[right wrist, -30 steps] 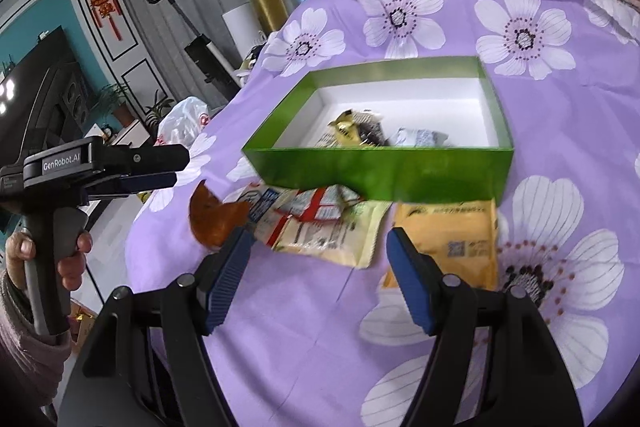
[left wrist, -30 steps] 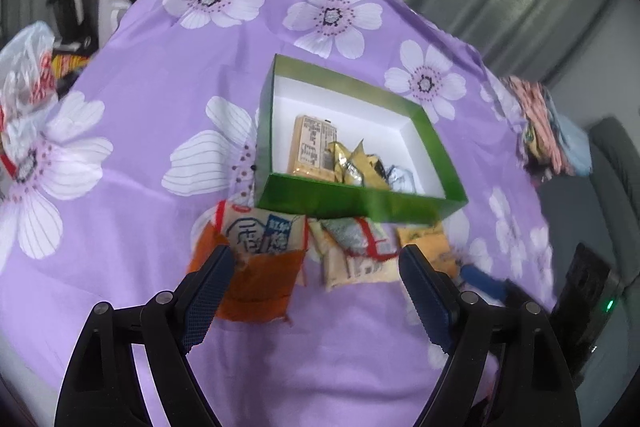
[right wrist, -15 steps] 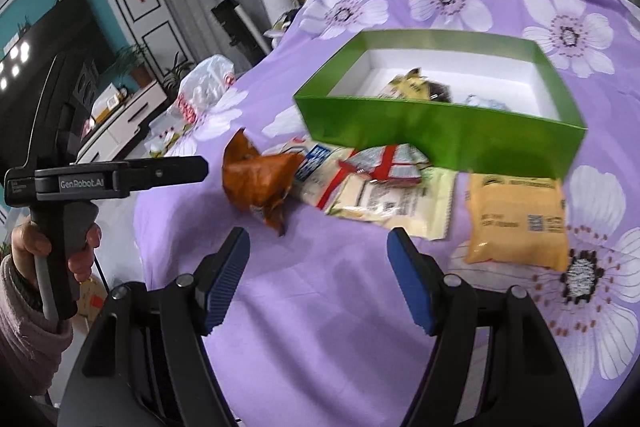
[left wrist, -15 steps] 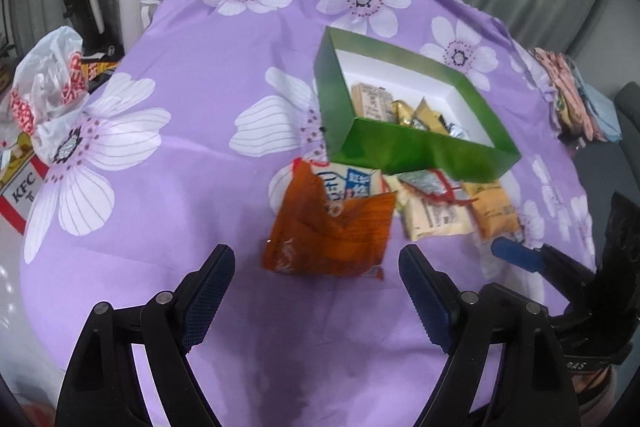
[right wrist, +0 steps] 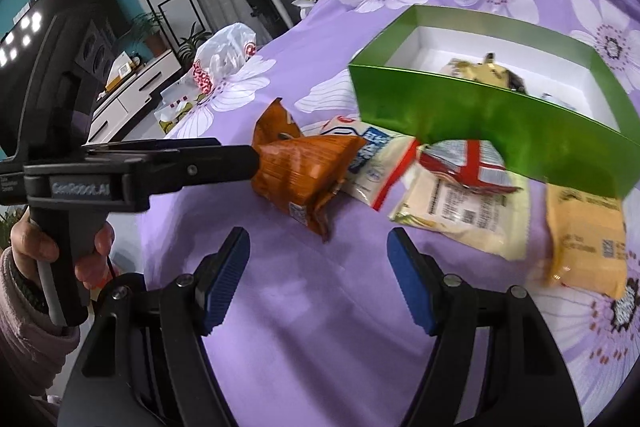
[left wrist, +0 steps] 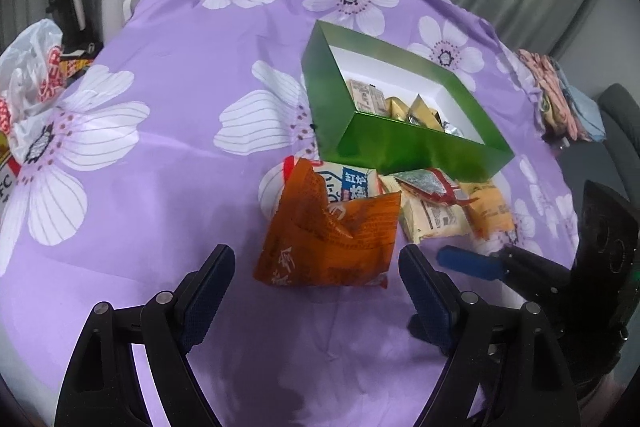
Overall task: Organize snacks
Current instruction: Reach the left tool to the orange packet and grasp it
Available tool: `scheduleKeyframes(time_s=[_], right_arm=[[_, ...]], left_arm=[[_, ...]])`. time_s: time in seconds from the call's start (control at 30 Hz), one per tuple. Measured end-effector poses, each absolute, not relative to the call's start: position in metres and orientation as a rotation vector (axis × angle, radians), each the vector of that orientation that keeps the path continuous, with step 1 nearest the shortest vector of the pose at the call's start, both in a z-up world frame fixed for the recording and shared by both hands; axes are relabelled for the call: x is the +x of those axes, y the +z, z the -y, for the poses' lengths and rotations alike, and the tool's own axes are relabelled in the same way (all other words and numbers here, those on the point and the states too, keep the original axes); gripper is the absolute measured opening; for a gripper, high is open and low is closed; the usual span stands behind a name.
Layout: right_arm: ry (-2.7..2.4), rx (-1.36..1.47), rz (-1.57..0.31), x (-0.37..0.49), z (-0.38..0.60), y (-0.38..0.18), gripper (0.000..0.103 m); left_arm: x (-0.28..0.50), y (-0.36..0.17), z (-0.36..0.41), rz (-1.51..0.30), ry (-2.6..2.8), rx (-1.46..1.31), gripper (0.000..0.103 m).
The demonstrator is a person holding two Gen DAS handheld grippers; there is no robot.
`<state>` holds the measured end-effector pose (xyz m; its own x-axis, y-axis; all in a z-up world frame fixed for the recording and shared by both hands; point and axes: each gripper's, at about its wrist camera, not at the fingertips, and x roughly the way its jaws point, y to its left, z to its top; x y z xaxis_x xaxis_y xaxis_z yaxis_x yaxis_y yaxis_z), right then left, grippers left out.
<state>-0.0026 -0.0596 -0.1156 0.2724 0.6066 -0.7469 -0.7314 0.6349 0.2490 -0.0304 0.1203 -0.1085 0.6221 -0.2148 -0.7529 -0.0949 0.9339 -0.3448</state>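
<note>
Left tool (left wrist: 316,291) lower, nearer orange packet (left wrist: 332,231) | both tools still open

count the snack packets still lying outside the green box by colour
orange packet: 1
white and blue packet: 1
cream packet: 1
red and silver packet: 1
yellow packet: 1
total: 5

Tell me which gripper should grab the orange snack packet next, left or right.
Left, probably. The left gripper is open with the orange packet centred just ahead of its fingertips. The right gripper, also open, sits off to the packet's side.
</note>
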Motion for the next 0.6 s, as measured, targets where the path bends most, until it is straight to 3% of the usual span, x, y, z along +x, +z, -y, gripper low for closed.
scheduleKeyframes(time_s=[0.47, 0.6], right_arm=[[0.934, -0.165, -0.943, 0.01, 0.026, -0.126, 0.071], [0.945, -0.166, -0.945, 0.012, 0.02, -0.128, 0.068]], left_arm=[[-0.012, -0.121, -0.122, -0.903, -0.153, -0.386, 0.084], [-0.008, -0.122, -0.122, -0.908, -0.169, -0.385, 0.078]])
